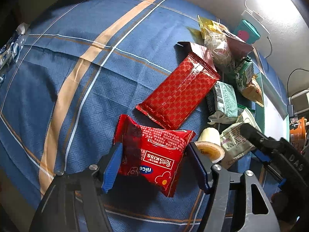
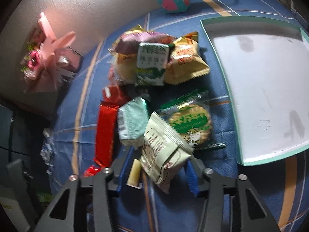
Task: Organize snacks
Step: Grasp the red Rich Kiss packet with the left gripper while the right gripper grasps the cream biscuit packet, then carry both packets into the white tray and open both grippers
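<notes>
My left gripper [image 1: 152,166] has its jaws around a red "nice Rater Kiss" snack packet [image 1: 152,154] lying on the blue cloth; the blue pads touch both its sides. A long red patterned packet [image 1: 179,90] lies just beyond it. My right gripper [image 2: 156,172] is closed around a pale cream snack packet [image 2: 164,154], with a jelly cup [image 2: 134,172] beside its left finger. That gripper also shows in the left wrist view [image 1: 270,145]. A pile of snacks [image 2: 152,63] lies ahead of it.
A white tray with a teal rim [image 2: 260,89] lies to the right of the pile. A teal box [image 2: 171,0] stands by the wall. A pink bouquet [image 2: 46,58] lies at left. The blue plaid cloth [image 1: 77,77] is bare to the left.
</notes>
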Tool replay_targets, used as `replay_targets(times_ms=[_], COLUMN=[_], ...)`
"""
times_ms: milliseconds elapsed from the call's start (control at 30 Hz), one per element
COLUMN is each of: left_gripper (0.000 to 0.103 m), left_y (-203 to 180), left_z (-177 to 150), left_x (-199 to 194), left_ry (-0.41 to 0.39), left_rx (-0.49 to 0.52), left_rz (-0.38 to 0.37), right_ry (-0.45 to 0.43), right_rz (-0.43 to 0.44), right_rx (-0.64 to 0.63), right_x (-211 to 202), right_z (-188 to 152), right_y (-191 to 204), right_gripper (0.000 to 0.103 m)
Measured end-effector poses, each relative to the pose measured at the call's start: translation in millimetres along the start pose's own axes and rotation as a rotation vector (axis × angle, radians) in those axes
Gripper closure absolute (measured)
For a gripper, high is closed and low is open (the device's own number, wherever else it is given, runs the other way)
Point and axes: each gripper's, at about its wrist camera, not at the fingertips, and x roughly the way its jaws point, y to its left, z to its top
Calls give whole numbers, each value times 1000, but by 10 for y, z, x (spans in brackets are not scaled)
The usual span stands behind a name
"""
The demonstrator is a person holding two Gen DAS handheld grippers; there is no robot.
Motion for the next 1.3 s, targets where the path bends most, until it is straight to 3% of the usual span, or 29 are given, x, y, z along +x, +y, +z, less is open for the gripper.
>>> replay_targets(times_ms=[233,500,733,833,967,1100,1300], left_gripper=[34,34,34,41,42,51,52], left_y=[-3,-55,-95,-125,-117,-40,-36], left_z=[-7,10,-16,-30,-39,-33,-51], left_x=[-38,29,95,88,40,-39,-229], left_ry=[3,4,16,9,-5,-32,-84], left_rx=[-3,5,12,15,2,-6,-14], left_rz=[3,15,34,46,31,28,33], right_ry=[-18,48,80,74,60,44,6], right_rz=[66,-7,-21,-8,-4,21,57], right_rx=[-83,-130,-129,-144,-156,-134,-111], right_x=[-57,205,324,320,301,218,49], right_z=[3,-61,-89,-101,-103,-66,-11], right_y=[208,232,174,235,285,253,234], right_gripper=[65,76,78,83,83,83,83])
